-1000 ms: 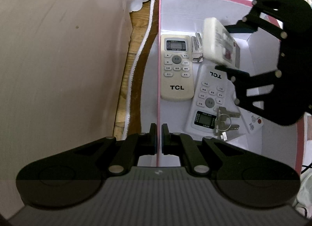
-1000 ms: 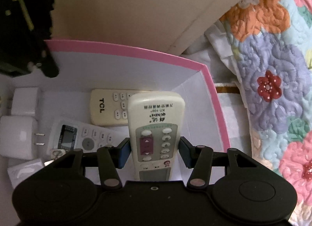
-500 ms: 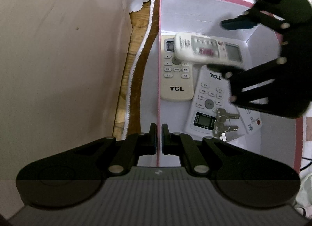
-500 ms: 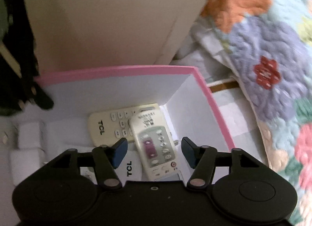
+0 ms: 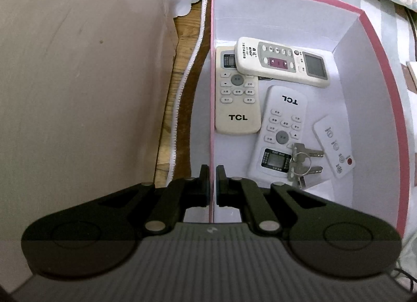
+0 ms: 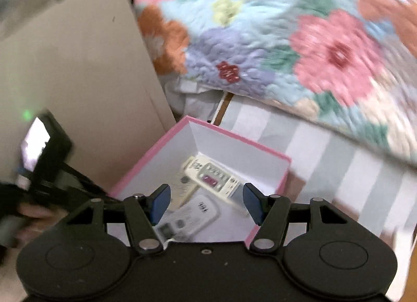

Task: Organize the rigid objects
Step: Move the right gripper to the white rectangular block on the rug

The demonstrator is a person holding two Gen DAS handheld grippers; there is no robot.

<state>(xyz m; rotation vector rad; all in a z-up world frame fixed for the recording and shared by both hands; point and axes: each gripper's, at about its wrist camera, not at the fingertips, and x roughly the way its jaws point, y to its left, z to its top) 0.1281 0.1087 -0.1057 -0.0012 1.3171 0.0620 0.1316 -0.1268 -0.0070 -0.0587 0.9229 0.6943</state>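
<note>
Floral quilt fills the background behind the pink box (image 6: 235,143). Right tool (image 6: 206,203), jaws just opened and empty, hangs above it; the released remote (image 5: 282,62) lies crosswise at frame top, overlapping the cream remote (image 5: 237,93). Left tool (image 5: 212,184) pinches the box wall.

1. You have a floral quilt (image 6: 299,49) filling the upper right of the right wrist frame, blurred there; a corner of it shows at the top right of the left wrist frame.
2. A striped grey-and-white sheet (image 6: 338,156) lies below the quilt, right of centre.
3. A plain beige panel (image 5: 78,80) fills the left side of the left wrist frame.
4. A strip of wooden floor (image 5: 179,41) shows just right of that panel.
5. A white corded fabric edge (image 5: 187,67) runs down beside the strip.
</note>
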